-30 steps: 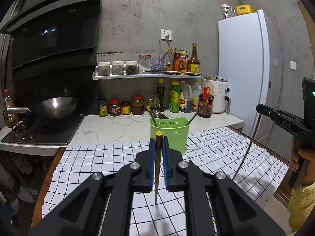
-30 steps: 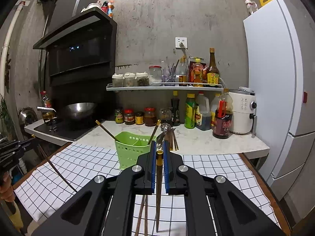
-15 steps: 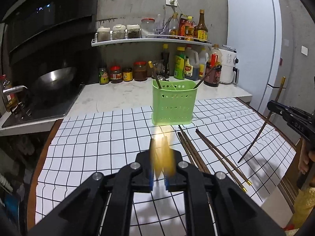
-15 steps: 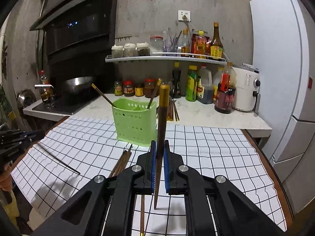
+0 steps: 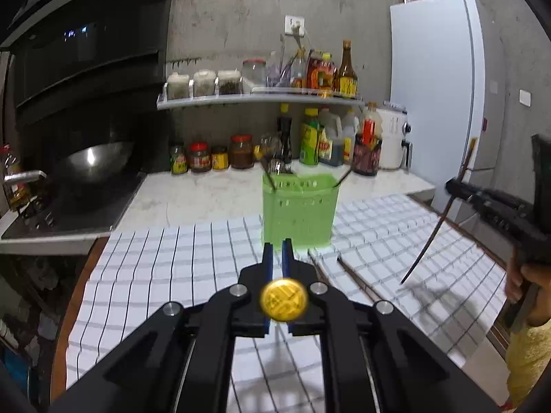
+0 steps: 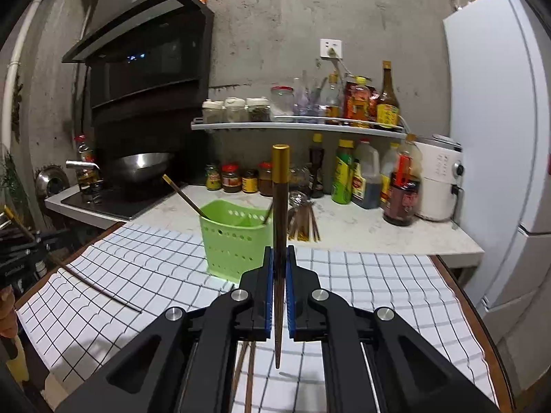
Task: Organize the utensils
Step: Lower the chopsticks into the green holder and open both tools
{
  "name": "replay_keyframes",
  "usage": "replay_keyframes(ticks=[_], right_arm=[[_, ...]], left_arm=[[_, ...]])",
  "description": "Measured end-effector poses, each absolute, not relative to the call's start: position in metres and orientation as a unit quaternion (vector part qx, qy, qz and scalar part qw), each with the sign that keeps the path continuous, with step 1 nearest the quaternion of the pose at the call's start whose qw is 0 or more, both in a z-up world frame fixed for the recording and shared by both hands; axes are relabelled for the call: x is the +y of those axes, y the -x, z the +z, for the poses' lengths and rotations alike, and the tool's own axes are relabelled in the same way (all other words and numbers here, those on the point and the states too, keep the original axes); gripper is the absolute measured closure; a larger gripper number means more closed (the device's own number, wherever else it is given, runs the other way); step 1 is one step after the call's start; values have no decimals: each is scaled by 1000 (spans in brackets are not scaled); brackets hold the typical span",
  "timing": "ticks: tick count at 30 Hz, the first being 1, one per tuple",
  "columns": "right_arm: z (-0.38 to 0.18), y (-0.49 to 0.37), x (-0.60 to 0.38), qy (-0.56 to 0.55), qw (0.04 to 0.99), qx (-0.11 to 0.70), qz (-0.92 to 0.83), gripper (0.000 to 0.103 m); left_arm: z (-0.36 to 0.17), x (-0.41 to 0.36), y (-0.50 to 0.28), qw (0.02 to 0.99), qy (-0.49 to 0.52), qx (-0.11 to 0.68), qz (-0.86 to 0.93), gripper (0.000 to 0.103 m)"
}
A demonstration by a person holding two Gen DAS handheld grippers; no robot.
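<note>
Between the left gripper (image 5: 277, 241) pads: one chopstick (image 5: 283, 299), clamped, gold cap swung back at the lens, shaft hidden behind the cap. Jaws pinched tight on it. Straight ahead of the tips, near: green utensil basket (image 5: 299, 211) on the checked cloth (image 5: 165, 268), a few handles sticking out of its top. Just right of the tips, flat on the cloth: loose chopsticks (image 5: 347, 268), blurred. Far right of the tips: right gripper (image 5: 456, 186) seen side-on, gripped by a hand (image 5: 530, 282), dark chopstick (image 5: 437, 223) hanging through it, point low over the cloth.

Between the right gripper (image 6: 279, 251) pads: second chopstick (image 6: 279, 206), clamped, near upright, gold cap up, point below the jaws and off the cloth (image 6: 361, 275). Jaws pinched tight. Ahead of the tips, slightly left, close: green basket (image 6: 234, 237), one gold-ended stick leaning out its left side. Beyond the basket, on the counter (image 6: 361, 227): a bundle of chopsticks (image 6: 304, 222). Under the jaw body: two more sticks (image 6: 246, 368) on the cloth. Far left: left gripper body (image 6: 24, 251) at frame edge, its stick's point (image 6: 100, 292) reaching over the cloth.
</note>
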State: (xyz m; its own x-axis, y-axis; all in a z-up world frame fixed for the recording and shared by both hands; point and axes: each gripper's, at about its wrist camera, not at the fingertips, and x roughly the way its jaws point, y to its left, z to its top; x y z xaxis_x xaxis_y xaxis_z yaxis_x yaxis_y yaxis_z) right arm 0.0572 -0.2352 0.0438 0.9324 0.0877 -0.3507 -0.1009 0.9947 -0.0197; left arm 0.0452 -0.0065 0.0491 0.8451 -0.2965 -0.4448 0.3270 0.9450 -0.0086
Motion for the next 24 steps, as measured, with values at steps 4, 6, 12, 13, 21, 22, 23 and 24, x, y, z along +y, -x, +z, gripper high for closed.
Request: replay_keyframes(ticks=[4,6,12,13,21,22,23,24], right_arm=[[64,-78,-223,18,987,145,73,96],[79,-87,-219,19,990,118,80,96],[126,-118,-221,-5,996,23,84,96],[129,-126,-223,-13,996,17,82,96],[82,-204,-225,-15,991,107,75,96],[75,-210,-224,-12,990,119,72,96],[69,-214,-224,-9,989,130,71,95],[65,-217,-225,-7,988,141,67,94]], left_arm=[[76,-14,-64,968,-22,180,-171,98],[93,-18,-71,973,-19,149,-174,98],[144,-36,-107,979,-4,77,-187,98],[148,-42,-118,979,-7,74,-188,98],[103,-74,-202,964,-12,168,-204,98],[95,-78,-211,962,-17,182,-204,98],[89,-80,-217,961,-19,190,-200,98],[85,-82,-223,960,-22,197,-197,98]])
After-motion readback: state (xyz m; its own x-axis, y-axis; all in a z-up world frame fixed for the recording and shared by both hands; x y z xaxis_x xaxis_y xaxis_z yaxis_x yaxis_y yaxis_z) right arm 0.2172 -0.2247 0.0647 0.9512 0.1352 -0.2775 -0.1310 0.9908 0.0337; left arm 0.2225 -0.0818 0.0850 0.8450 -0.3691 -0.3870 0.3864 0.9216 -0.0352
